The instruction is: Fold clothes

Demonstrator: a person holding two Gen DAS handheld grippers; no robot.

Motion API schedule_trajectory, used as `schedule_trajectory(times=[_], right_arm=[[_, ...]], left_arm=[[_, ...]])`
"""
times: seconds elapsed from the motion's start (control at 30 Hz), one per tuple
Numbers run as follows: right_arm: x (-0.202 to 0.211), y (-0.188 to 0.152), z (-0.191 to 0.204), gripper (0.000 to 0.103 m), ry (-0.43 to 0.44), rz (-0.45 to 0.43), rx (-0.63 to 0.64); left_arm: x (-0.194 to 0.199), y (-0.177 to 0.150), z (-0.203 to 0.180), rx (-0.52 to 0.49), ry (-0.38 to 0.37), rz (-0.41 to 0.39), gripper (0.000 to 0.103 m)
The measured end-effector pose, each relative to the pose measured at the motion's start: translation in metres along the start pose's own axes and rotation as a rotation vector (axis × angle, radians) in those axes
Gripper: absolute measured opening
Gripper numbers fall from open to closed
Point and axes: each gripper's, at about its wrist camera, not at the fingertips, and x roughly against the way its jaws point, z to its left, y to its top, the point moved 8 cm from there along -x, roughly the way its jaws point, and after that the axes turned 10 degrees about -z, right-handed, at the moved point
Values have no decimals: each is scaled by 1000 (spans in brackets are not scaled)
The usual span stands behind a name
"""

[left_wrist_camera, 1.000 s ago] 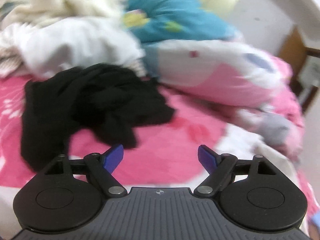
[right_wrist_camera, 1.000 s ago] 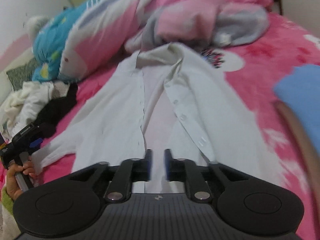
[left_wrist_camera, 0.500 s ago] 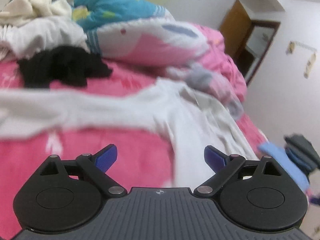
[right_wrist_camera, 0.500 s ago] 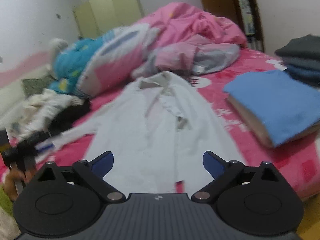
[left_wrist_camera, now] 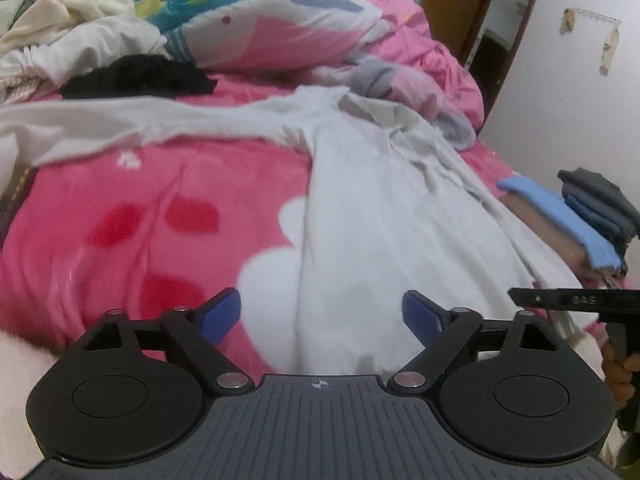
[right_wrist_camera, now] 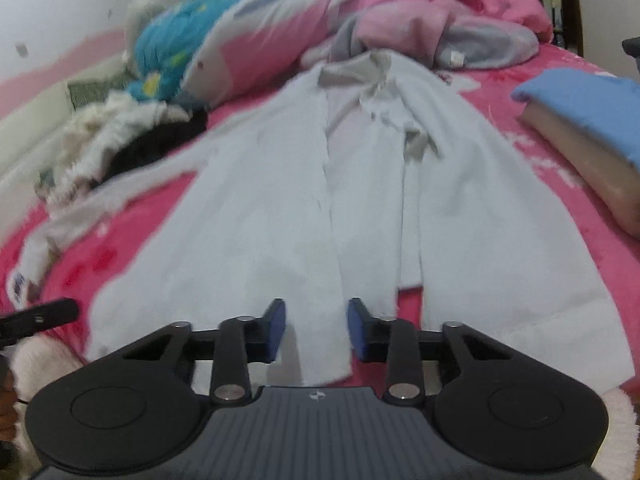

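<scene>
While the white button-front cotton shirt (right_wrist_camera: 280,216) lies spread flat, front open, across the middle of the pink flower-print bed cover (left_wrist_camera: 132,216), collar toward the pillows and hem at the near edge, I judge the folding of it is at hand. My right gripper (right_wrist_camera: 316,330) sits over the hem, jaws part-way apart, clamped on nothing; my left gripper (left_wrist_camera: 320,314) hangs wide apart — also empty. Next calls for pinching hem or placket cleanly. Counted: one spread shirt, one folded blue garment (right_wrist_camera: 580,100) at the right edge, one crumpled black garment (left_wrist_camera: 136,78) — two grippers.
</scene>
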Motion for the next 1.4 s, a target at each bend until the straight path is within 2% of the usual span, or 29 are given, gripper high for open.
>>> schedule_trajectory(times=[0.03,0.07,0.1,0.23,0.43,0.5,0.57,0.63,0.7,0.73,0.77,0.9,1.0,1.13,1.2,1.4], right_arm=[[2,0,-2,15,3,-5,-3],[3,0,-4,4,6,-11,-6],[7,2,-5,3,15,-24,-18],[26,14,-18,2,25,-95,-71],[24,12,-35,5,63,-79,-181],[21,9,-35,9,63,-63,-188],[16,6,-34,33,72,-44,-196],[13,3,-30,39,82,-29,-189],[12,2,-23,32,91,-25,-147],[12,2,-20,13,98,-25,-132],[14,3,-18,9,104,-26,-123],[32,21,-25,7,108,-104,-153],[36,27,-47,7,64,-134,-203],[35,25,-74,7,27,-126,-296],[34,24,-79,7,16,-125,-317],[36,23,-79,7,9,-124,-308]], left_arm=[[1,-2,-1,-2,2,3,84],[2,-3,-2,-9,6,3,83],[4,-4,-3,-17,9,0,82],[9,-3,-5,-27,7,-17,82],[9,-7,-6,-33,8,-16,82],[8,-10,-6,-36,9,-11,82],[7,-12,-6,-38,10,-6,82],[6,-15,-6,-40,11,-1,82],[6,-17,-6,-39,11,3,82],[6,-17,-5,-33,9,1,82],[7,-17,-4,-27,7,-1,82],[9,-13,-5,9,-38,-18,82],[5,-11,-7,46,-80,-15,82],[-10,-12,-13,84,-126,16,82],[-17,-14,-16,93,-140,35,78],[-30,-18,-30,76,-171,70,70]])
